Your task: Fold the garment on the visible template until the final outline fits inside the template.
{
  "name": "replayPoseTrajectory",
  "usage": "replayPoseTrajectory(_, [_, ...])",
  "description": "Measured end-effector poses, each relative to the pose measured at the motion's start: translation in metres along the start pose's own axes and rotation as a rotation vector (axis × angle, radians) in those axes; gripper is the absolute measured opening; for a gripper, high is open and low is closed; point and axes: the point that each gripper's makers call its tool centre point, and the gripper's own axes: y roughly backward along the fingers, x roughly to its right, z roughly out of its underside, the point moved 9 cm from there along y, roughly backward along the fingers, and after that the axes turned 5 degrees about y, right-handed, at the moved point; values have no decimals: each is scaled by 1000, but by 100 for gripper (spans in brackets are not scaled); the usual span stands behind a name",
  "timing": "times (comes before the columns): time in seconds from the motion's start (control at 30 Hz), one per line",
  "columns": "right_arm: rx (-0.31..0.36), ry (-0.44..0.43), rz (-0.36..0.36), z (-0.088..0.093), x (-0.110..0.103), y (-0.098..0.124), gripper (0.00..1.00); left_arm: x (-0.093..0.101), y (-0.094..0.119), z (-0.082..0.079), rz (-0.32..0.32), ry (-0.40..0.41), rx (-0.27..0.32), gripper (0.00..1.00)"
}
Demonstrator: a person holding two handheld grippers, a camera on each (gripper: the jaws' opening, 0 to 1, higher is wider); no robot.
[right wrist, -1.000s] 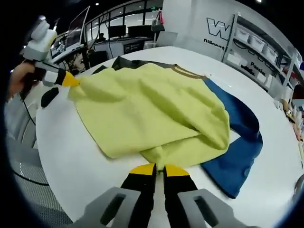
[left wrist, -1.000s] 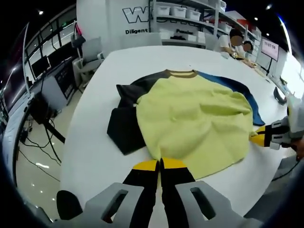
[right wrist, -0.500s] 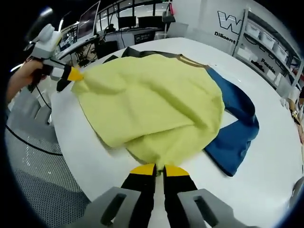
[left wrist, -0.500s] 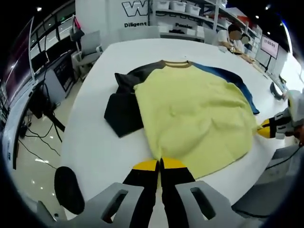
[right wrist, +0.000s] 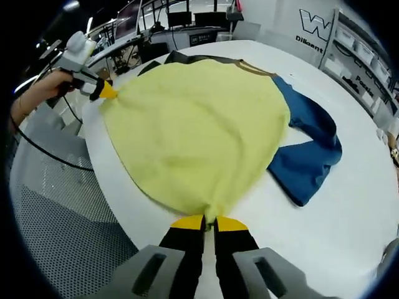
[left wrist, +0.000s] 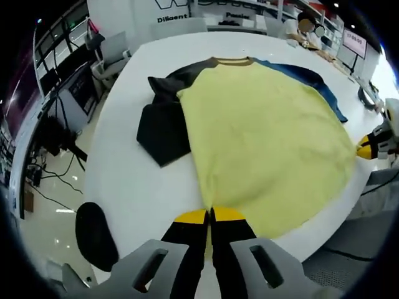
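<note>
Since the earlier frames you have drawn the garment (left wrist: pixel 268 137) toward the near edge of the table (left wrist: pixel 124 187), and its yellow body now lies stretched flat. Left gripper (left wrist: pixel 210 216) and right gripper (right wrist: pixel 209 222) are each clamped on a hem corner. Black sleeve (left wrist: pixel 161 134) and blue sleeve (right wrist: pixel 308 159) are spread sideways. Step: flattening before folding. Next, probably fold a sleeve inward; no template can be made out.

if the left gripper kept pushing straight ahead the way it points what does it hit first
The left gripper is shut on the hem of the yellow shirt body, so it would run straight into that fabric, bunching it. Further along that line, probably the brown collar, though depth is hard to judge.
</note>
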Motion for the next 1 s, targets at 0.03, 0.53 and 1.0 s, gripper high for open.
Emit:
replayPoseTrajectory(0.03, [-5, -2, -3, 1, -1, 0, 0, -1, -2, 1, -1, -1, -4, 4])
replayPoseTrajectory(0.53, [1, -53, -47, 3, -8, 8, 0, -4, -3, 11, -25, 9, -28, 4])
replayPoseTrajectory(1.0, [7, -190, -89, 14, -16, 28, 27, -7, 15, 12, -1, 95, 56, 6])
